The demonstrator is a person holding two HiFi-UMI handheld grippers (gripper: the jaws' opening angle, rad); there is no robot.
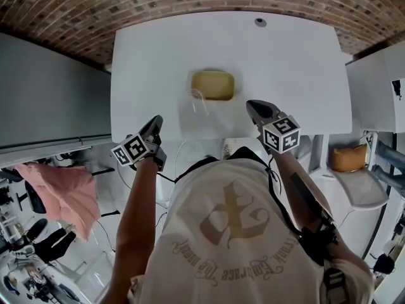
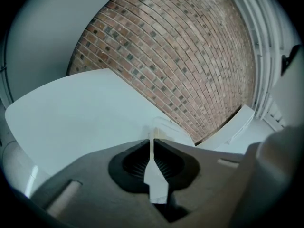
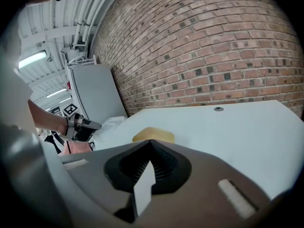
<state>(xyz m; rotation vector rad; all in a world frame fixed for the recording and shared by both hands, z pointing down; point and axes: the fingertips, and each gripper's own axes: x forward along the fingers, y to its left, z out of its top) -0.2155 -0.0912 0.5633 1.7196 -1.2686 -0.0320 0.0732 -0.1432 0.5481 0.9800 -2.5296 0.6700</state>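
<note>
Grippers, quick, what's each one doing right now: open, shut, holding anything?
Left gripper: shut, jaws together, nothing between them.
Right gripper: shut, jaws together, holding nothing.

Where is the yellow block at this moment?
In the head view the yellow block lies near the middle of the white table, ahead of and between the left gripper and right gripper, clear plastic at its near side.

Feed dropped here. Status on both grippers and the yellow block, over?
Left gripper shut, empty, near front edge of table. Right gripper shut, empty, same edge. Yellow block untouched mid-table. Clear plastic bag just in front of it.
</note>
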